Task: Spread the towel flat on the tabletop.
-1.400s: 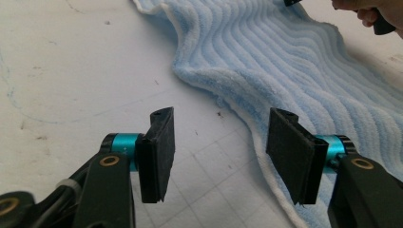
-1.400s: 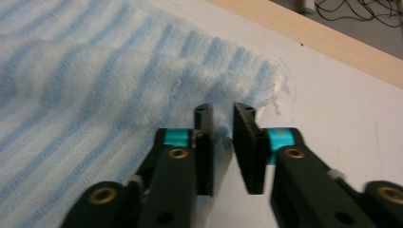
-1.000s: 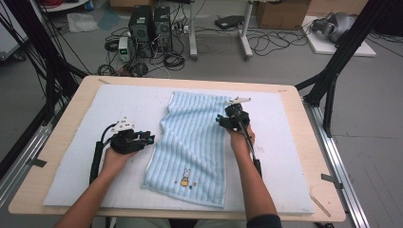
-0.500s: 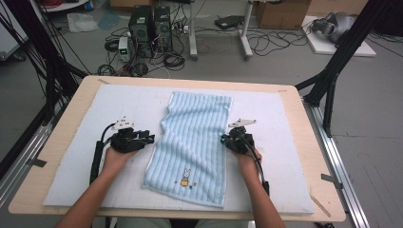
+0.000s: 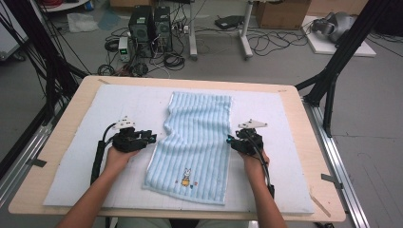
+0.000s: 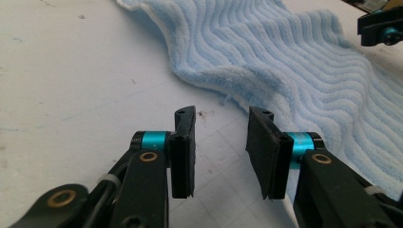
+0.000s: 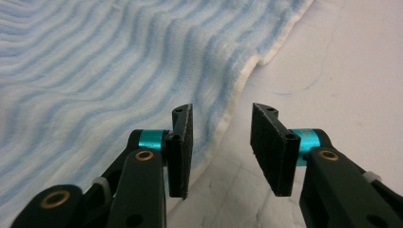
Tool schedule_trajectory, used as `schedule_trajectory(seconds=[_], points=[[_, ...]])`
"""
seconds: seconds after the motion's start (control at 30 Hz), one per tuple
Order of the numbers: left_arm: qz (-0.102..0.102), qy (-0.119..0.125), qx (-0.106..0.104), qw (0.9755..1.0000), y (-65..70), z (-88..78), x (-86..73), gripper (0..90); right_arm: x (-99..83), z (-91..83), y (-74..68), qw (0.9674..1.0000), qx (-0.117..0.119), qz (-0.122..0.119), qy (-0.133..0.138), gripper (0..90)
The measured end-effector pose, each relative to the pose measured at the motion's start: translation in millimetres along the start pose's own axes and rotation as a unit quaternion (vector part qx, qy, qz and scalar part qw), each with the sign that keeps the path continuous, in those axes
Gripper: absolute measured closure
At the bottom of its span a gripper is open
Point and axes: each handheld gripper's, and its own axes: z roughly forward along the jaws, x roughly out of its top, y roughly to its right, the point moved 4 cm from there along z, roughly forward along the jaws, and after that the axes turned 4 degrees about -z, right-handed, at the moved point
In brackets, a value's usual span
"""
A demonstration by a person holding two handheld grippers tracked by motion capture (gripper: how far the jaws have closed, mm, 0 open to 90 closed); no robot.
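High view is showing me a wooden table [image 5: 52, 156] carrying a white mat [image 5: 280, 123], with grey floor beyond it where two computer towers [image 5: 151, 26], loose cables [image 5: 275, 45] and black frame legs [image 5: 332, 71] are sitting. A light blue striped towel [image 5: 195, 142] is lying flat along the middle of the mat, its small embroidered figure [image 5: 186, 178] near the edge closest to me (nothing is resting on the towel or crossing it).

My left gripper [image 5: 148, 138] is hovering just beside the towel's left edge, and my right gripper [image 5: 231, 141] is sitting at the right edge. Left gripper view is showing its jaws partly apart over bare mat, with the towel [image 6: 294, 61] just ahead and nothing between the pads. Right gripper view is showing its jaws partly apart and straddling the towel's hem [image 7: 233, 99], not pressing on it.

Compared with a second ago, the right gripper is now nearer to me along that edge, its jaws having just been opening after a squeeze; the left one is staying put.
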Motion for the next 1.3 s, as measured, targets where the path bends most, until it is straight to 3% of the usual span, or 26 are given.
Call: schedule_trajectory(seconds=[0.1, 0.17, 0.23, 0.3, 0.37, 0.4, 0.43, 0.7, 0.83, 1.03, 1.17, 1.23, 1.27, 1.3], points=[[0.003, -0.009, -0.008, 0.9999, 7.2, 6.0, 0.5, 63.7, -4.0, -7.7, -3.5, 0.9999, 0.008, -0.004, 0.005, 56.2], [0.023, -0.036, -0.009, 0.9991, 18.2, 13.7, -0.9, 62.9, -8.6, -12.2, -6.3, 0.9998, 0.013, -0.011, 0.005, 55.0], [0.045, -0.069, 0.003, 0.9966, 23.2, 18.8, -5.5, 62.6, -13.8, -16.5, -9.5, 0.9997, 0.018, -0.016, 0.002, 53.9], [0.069, -0.070, 0.025, 0.9948, 28.6, 19.0, -6.6, 63.5, -19.5, -20.7, -12.6, 0.9996, 0.021, -0.020, -0.003, 52.0], [0.077, -0.070, 0.034, 0.9940, 30.4, 18.4, -7.5, 65.7, -22.2, -22.9, -14.0, 0.9995, 0.022, -0.021, -0.005, 51.4], [0.072, -0.069, 0.025, 0.9947, 35.1, 17.1, -10.1, 80.2, -27.8, -26.6, -16.1, 0.9995, 0.025, -0.021, -0.007, 49.9], [0.073, -0.068, 0.029, 0.9946, 37.6, 16.5, -11.2, 88.2, -30.3, -28.1, -17.2, 0.9994, 0.028, -0.021, -0.009, 49.3], [0.069, -0.071, 0.029, 0.9947, 44.5, 6.4, -18.4, 89.1, -36.7, -37.9, -23.0, 0.9992, 0.035, -0.021, -0.004, 47.5], [0.059, -0.065, 0.060, 0.9943, 39.8, -5.6, -21.9, 89.2, -36.7, -37.4, -24.8, 0.9989, 0.040, -0.023, -0.002, 47.2], [0.043, -0.049, 0.084, 0.9943, 29.1, -19.1, -24.2, 89.2, -35.6, -34.7, -28.0, 0.9989, 0.044, -0.017, -0.005, 47.2], [0.017, -0.025, 0.088, 0.9956, 24.1, -22.3, -25.5, 66.9, -33.7, -32.6, -36.0, 0.9979, 0.063, -0.017, -0.002, 49.1], [0.012, -0.021, 0.088, 0.9958, 23.6, -23.4, -25.5, 62.0, -32.7, -31.5, -43.3, 0.9963, 0.084, -0.015, -0.002, 52.6], [0.011, -0.015, 0.087, 0.9961, 23.3, -24.7, -25.3, 62.0, -32.7, -31.5, -43.3, 0.9963, 0.084, -0.015, -0.002, 52.6], [0.009, -0.011, 0.085, 0.9963, 23.1, -26.3, -25.1, 60.2, -32.2, -29.4, -51.0, 0.9940, 0.108, -0.018, -0.003, 54.7]])
